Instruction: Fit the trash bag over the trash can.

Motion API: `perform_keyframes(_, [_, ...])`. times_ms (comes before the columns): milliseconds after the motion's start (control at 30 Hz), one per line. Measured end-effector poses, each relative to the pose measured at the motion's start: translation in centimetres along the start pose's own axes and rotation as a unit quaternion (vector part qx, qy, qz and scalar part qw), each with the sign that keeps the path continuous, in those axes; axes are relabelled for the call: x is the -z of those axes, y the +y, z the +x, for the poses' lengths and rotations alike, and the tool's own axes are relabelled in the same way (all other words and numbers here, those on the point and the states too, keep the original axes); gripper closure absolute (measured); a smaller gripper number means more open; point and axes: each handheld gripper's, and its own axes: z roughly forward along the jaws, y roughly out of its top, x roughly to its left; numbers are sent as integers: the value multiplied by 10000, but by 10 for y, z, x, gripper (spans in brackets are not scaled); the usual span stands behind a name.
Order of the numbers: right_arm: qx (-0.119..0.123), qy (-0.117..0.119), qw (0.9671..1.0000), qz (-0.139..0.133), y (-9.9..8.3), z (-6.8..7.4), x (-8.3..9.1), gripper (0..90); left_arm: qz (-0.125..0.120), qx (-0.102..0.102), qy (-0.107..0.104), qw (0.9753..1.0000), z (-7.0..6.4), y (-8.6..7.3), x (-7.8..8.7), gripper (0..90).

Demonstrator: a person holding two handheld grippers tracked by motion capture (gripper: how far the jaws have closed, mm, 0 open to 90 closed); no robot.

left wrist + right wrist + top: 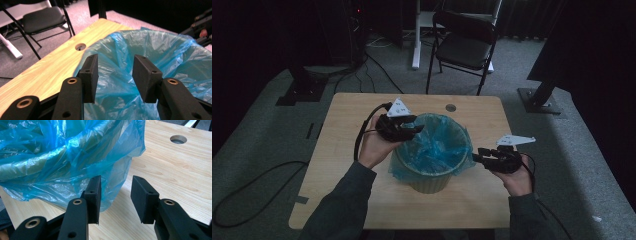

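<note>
A pale bin point(430, 181) lined with a blue plastic bag point(434, 145) stands in the middle of the wooden table point(342, 150). My left gripper point(414, 129) hovers over the bin's left rim, open, with the blue bag point(140, 50) beyond its jaws and nothing between them. My right gripper point(475, 156) sits just outside the bin's right rim, open. Its jaws point at the overhanging edge of the bag point(75, 157), apart from it, above the bare table point(175, 170).
A cable hole point(450, 107) is in the table's far edge. A black folding chair point(464, 42) stands behind the table, with a white stand leg point(416, 35) beside it. Cables point(242, 200) lie on the grey carpet at left.
</note>
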Motion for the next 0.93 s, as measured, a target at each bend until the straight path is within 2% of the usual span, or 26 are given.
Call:
perform_keyframes(200, [-12, -4, 10000, -9, 0, -1, 0, 599, -168, 159, 88, 9997, 7, -8, 11, 559])
perform_keyframes(333, [-34, -11, 10000, 7, -1, -1, 0, 599, -351, 344, 152, 9987, 13, -17, 19, 556])
perform_keyframes(700, [-54, -19, 10000, 33, -2, -3, -1, 596, -470, 651, 235, 9965, 25, -41, 31, 552])
perform_keyframes(933, [-81, -38, 10000, 18, -3, -6, 0, 591, -553, 902, 292, 9940, 33, -56, 35, 552])
